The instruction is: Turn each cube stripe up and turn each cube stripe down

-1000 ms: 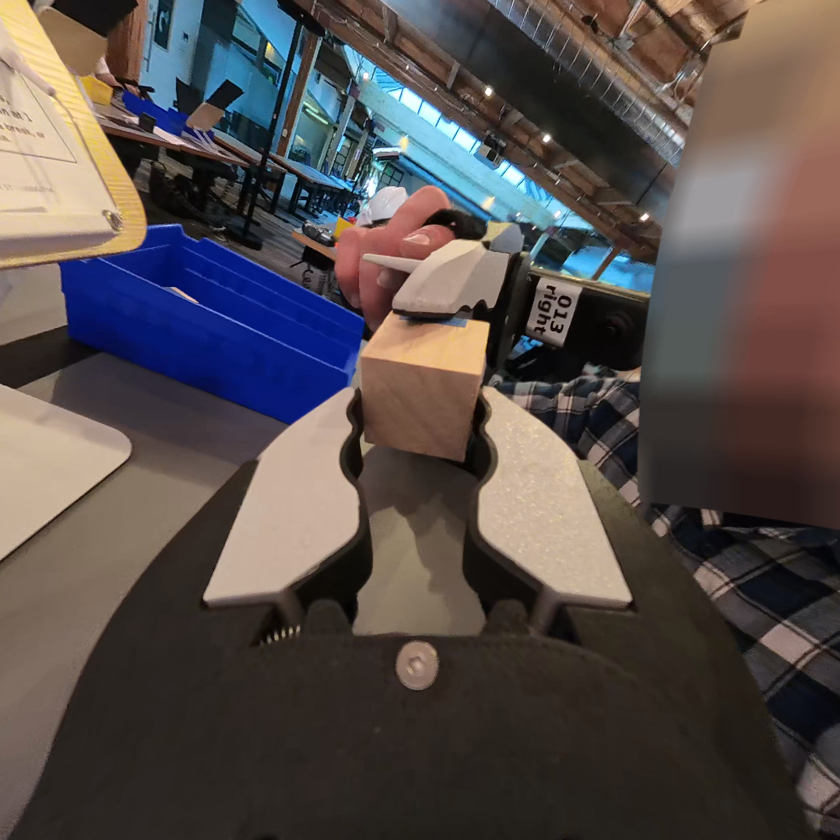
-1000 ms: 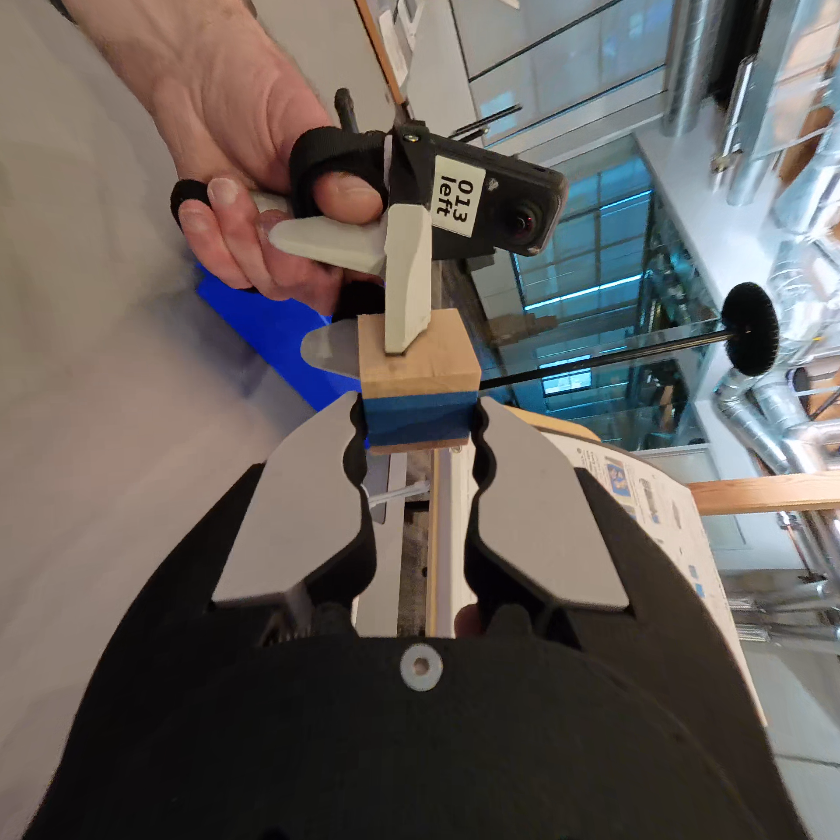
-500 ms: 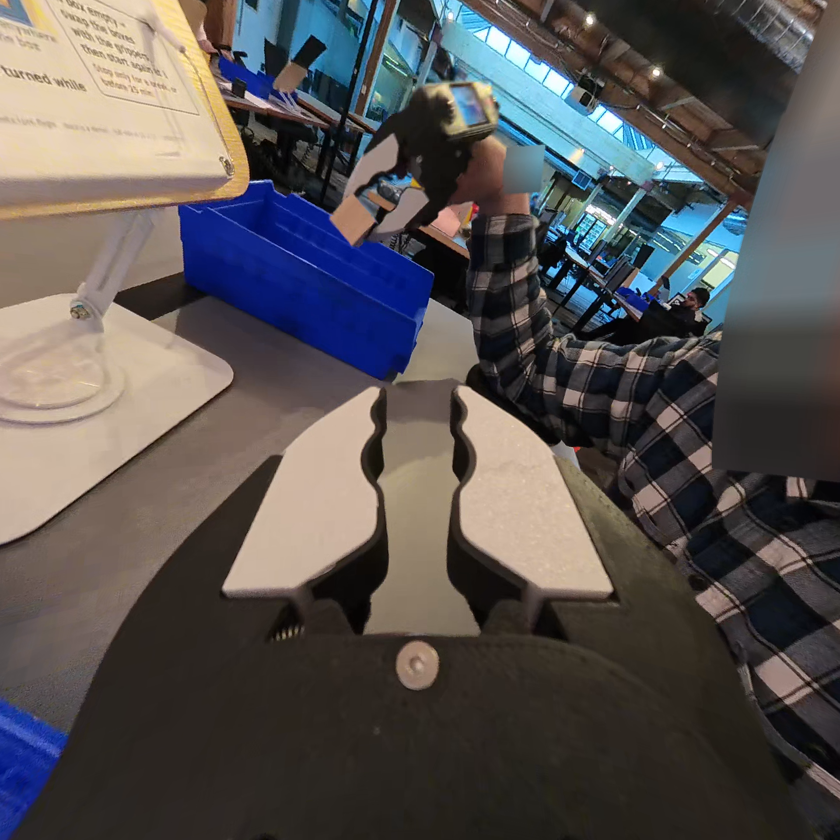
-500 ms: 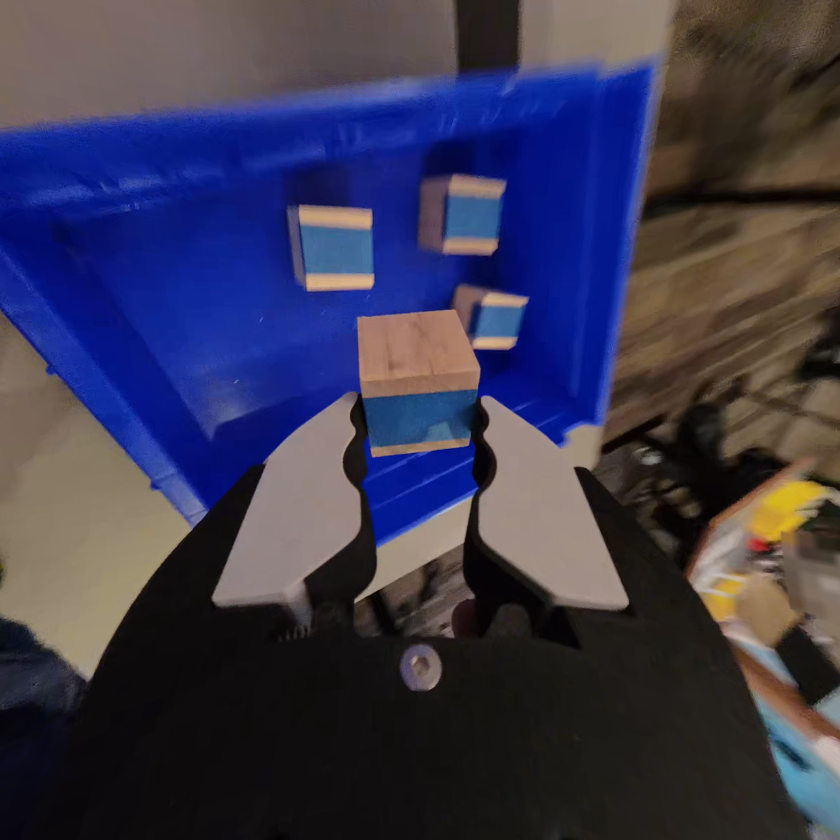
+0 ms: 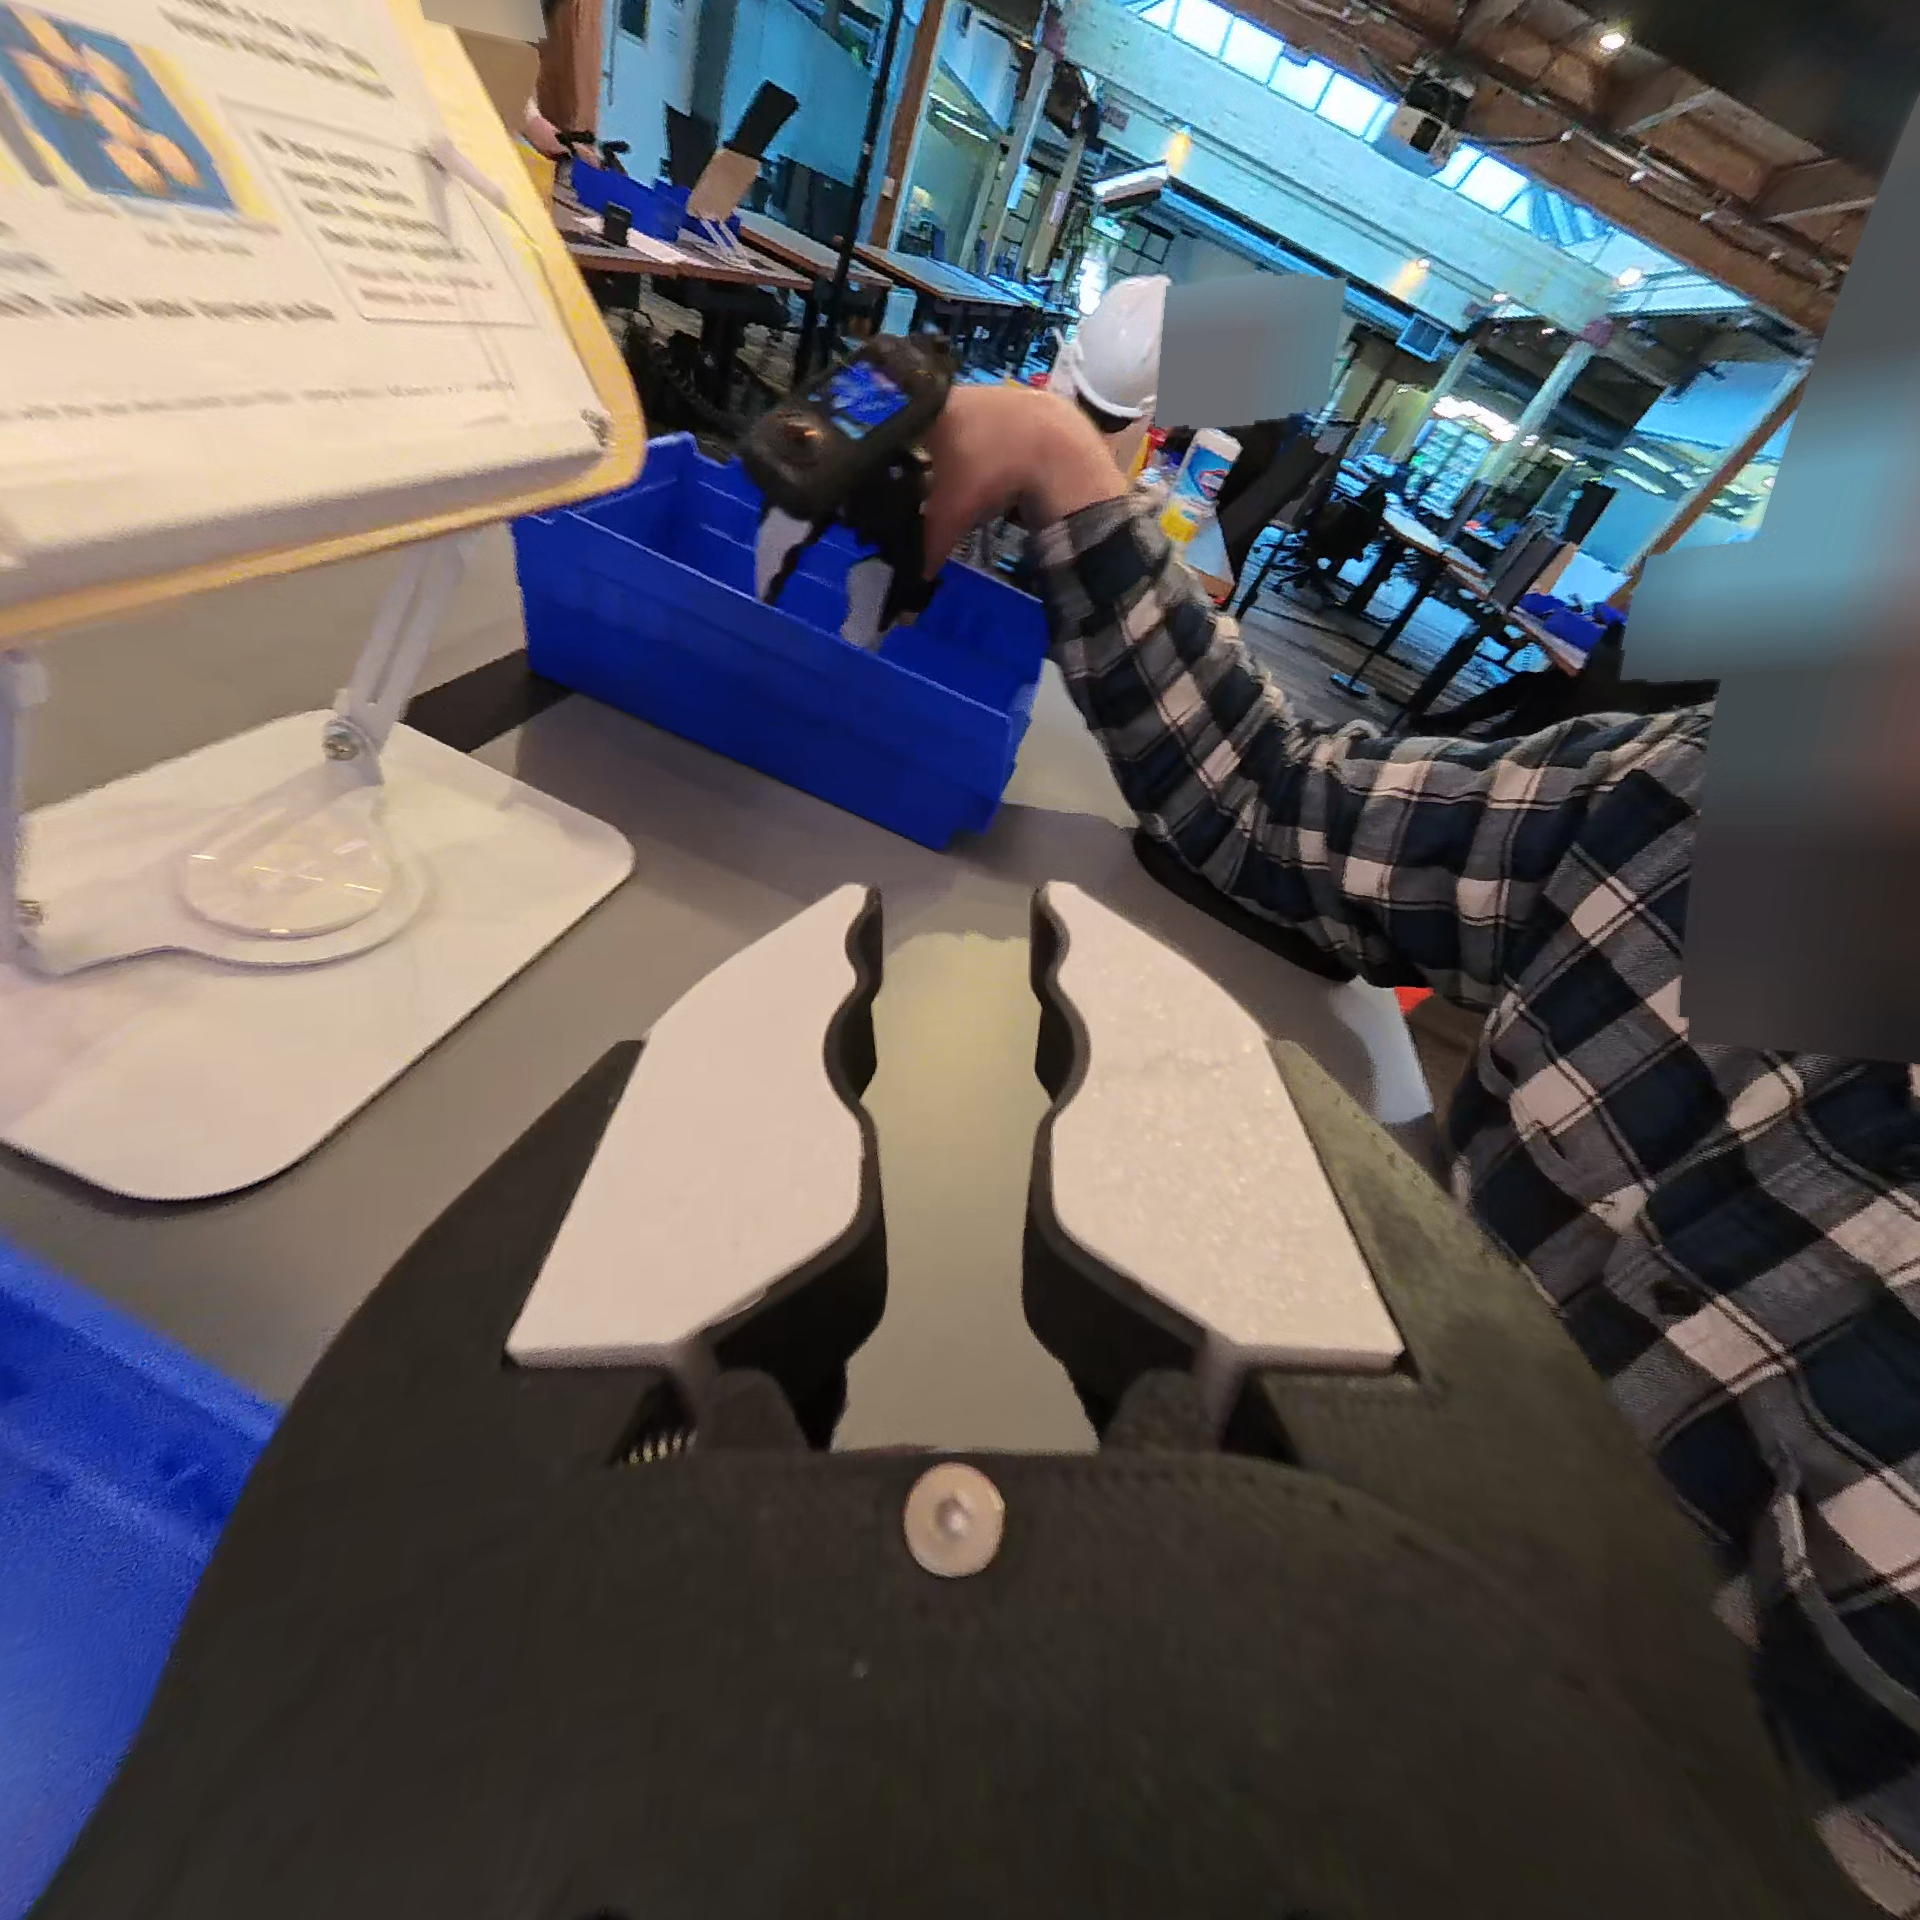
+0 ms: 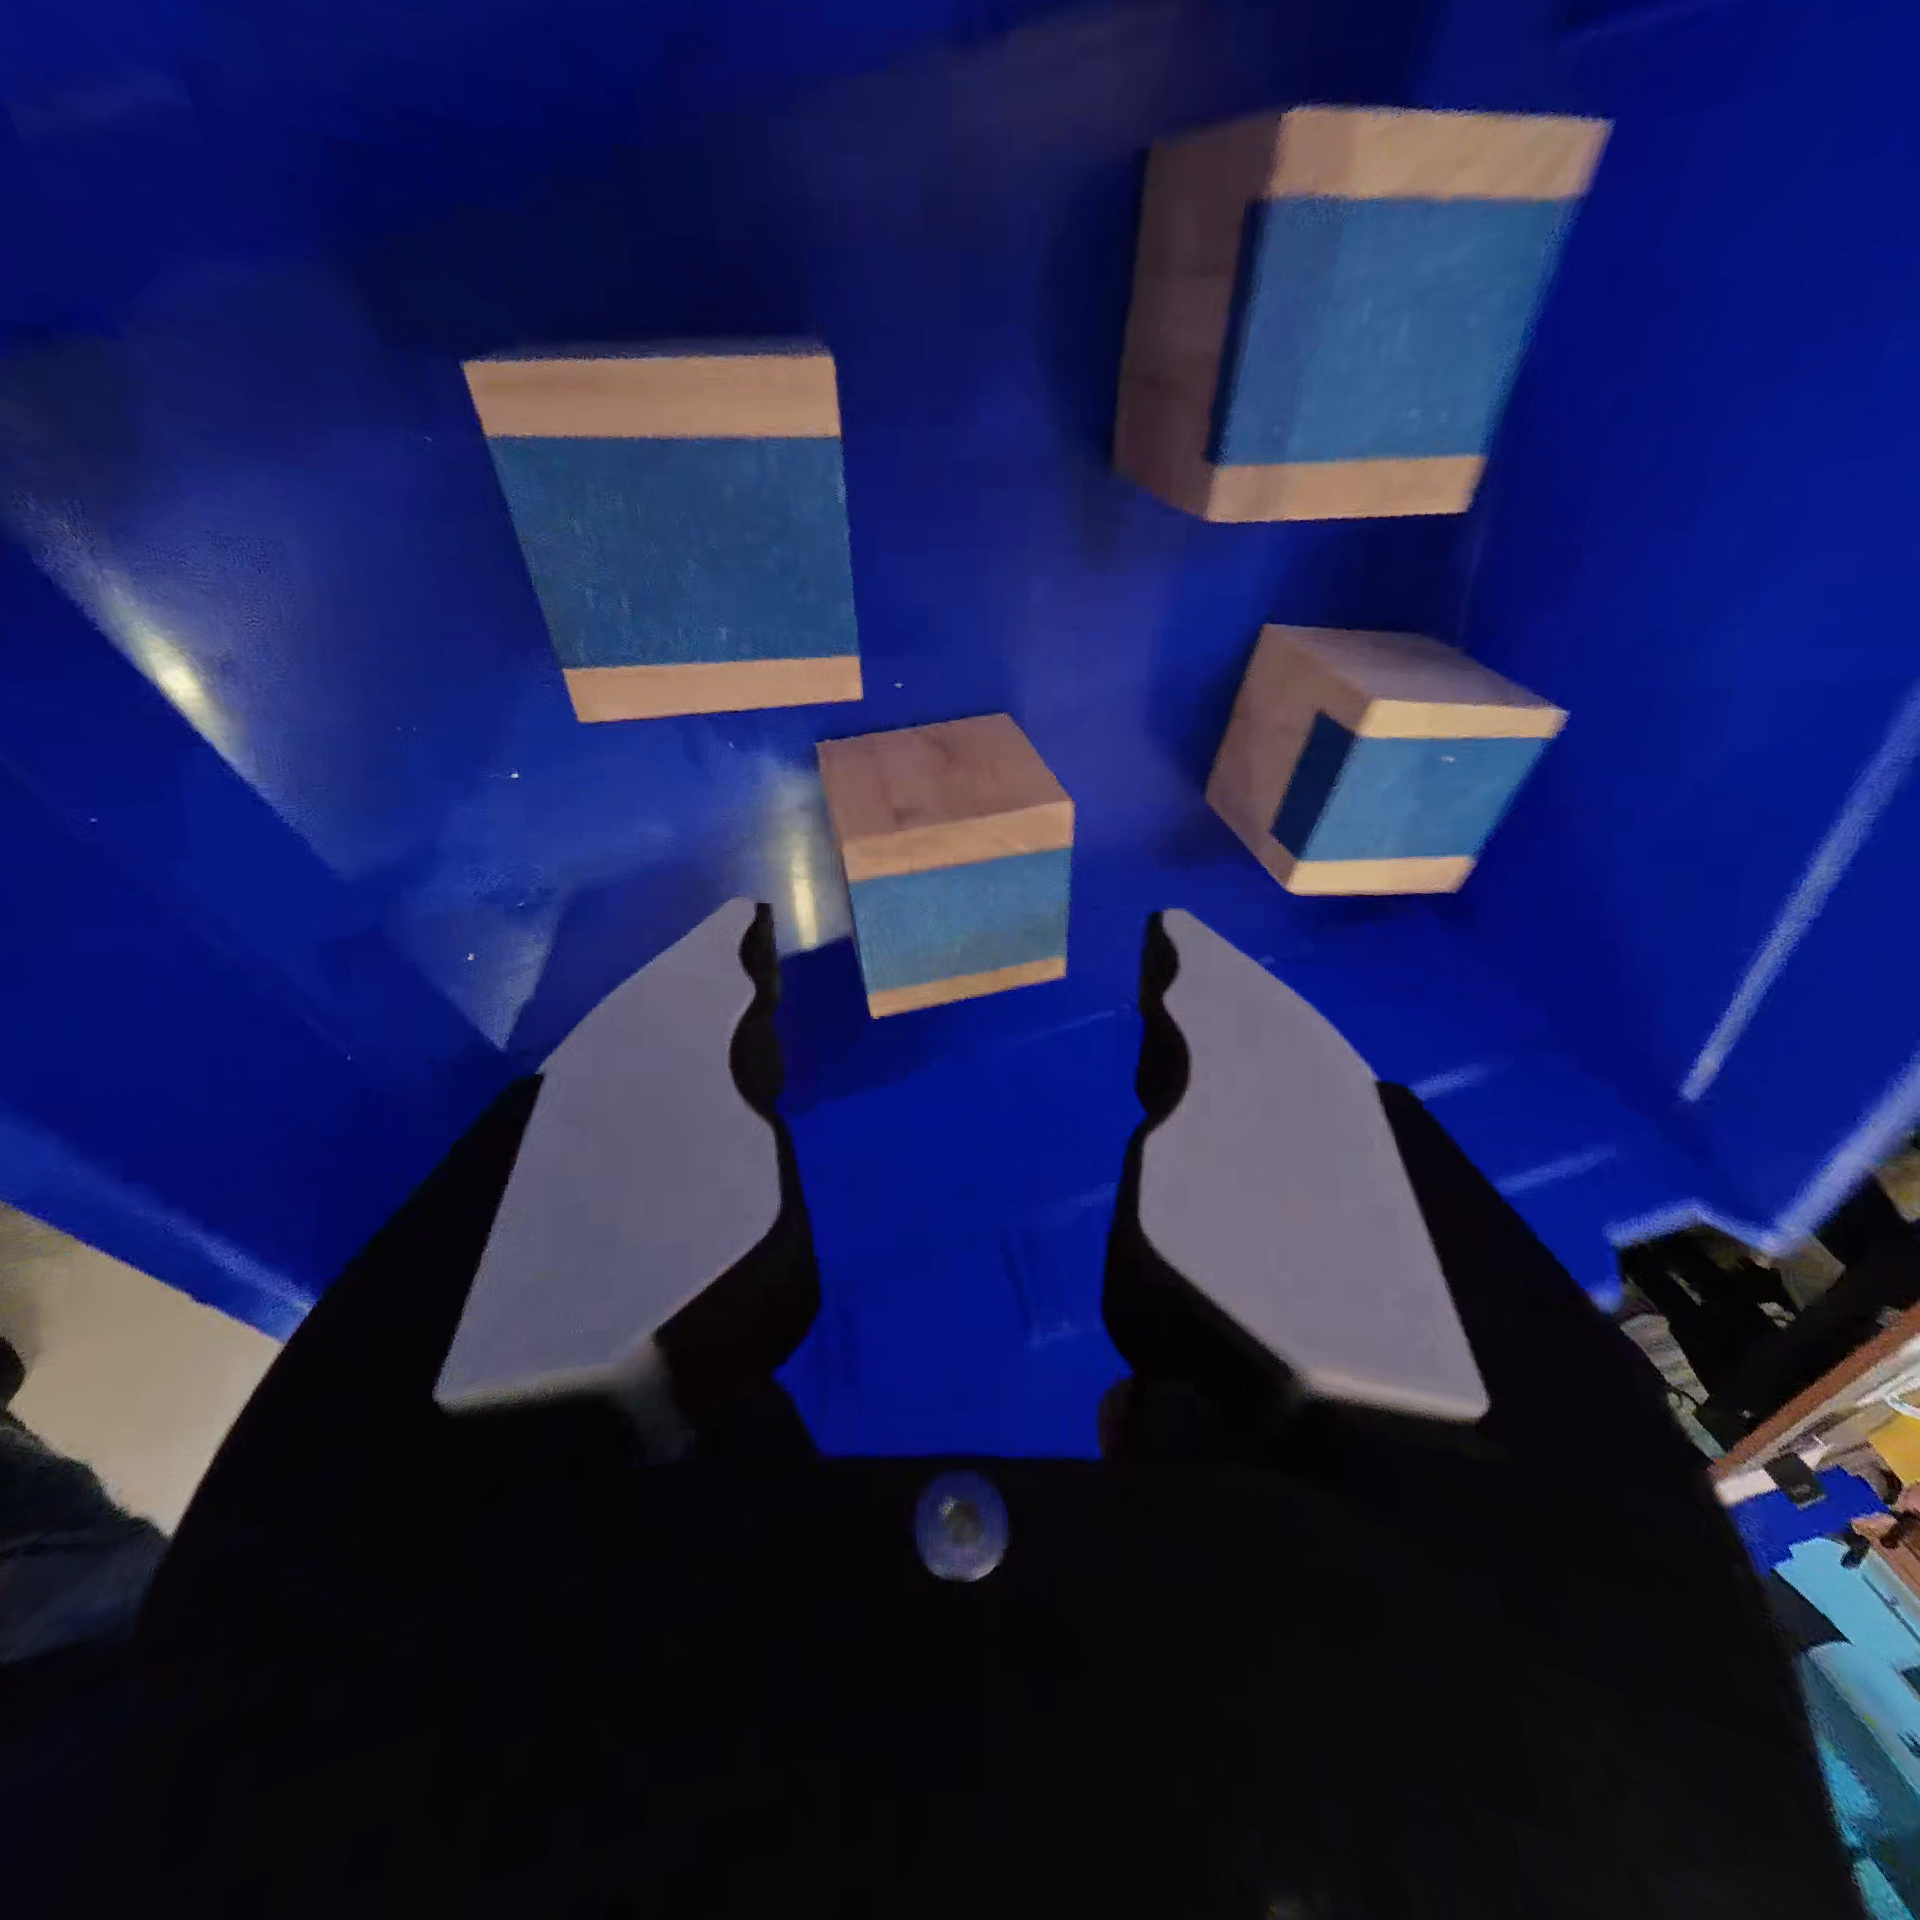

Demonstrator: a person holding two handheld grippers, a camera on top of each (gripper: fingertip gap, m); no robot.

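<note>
Here, in the left wrist view, the left gripper (image 5: 956, 935) hovers over the grey tabletop (image 5: 665, 862) with its two grey fingers (image 5: 717, 1122) a narrow gap apart and nothing between them, so its grasp is bare. Ahead on the table stands a blue plastic bin (image 5: 769, 696), and the right gripper (image 5: 821, 592), held by a hand (image 5: 997, 457) in a plaid sleeve (image 5: 1299, 790), points down into it with its fingers spread. To the left, a white stand with a flat base (image 5: 260, 997) carries a tilted printed sheet on a yellow board (image 5: 260, 239). A corner of a second blue bin (image 5: 94, 1475) shows at the lower left.

In the right wrist view, the right gripper (image 6: 951, 935) looks down onto the bin's blue floor (image 6: 312, 727), jaws released and wide. A small wooden cube with a blue stripe (image 6: 951, 862) lies just beyond the fingertips, apart from both pads, its bare wood face turned away from the camera and its stripe towards it. Three more striped wooden cubes rest on the floor: one to the left (image 6: 670, 540), one at the upper right (image 6: 1351, 312), one at the right (image 6: 1382, 769), each showing its stripe.
</note>
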